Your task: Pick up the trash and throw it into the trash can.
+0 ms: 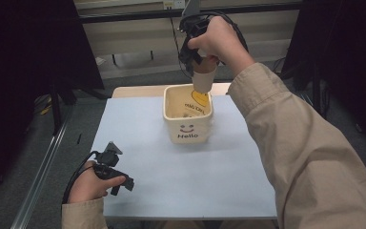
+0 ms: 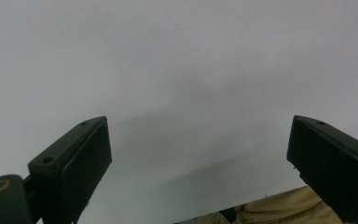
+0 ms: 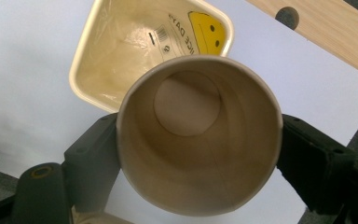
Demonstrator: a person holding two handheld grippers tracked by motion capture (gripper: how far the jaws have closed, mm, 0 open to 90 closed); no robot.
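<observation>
pale blue table (image 1: 138, 143) below; upper centre, right gripper (image 1: 196, 56) pinches paper cup (image 1: 204, 78) near-upright, mouth up, over cream bin (image 1: 188, 130); left gripper (image 1: 112, 168) spread.

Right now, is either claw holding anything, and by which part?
The right claw grips a paper cup by its side wall near the open rim, held above the cream bin. The left claw is open and holds nothing.

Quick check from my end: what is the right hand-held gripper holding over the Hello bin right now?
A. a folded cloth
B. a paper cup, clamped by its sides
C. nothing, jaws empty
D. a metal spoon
B. In the right gripper view the two black jaws of the right hand-held gripper press on opposite sides of the paper cup, its open mouth facing the camera, above the cream bin.
</observation>
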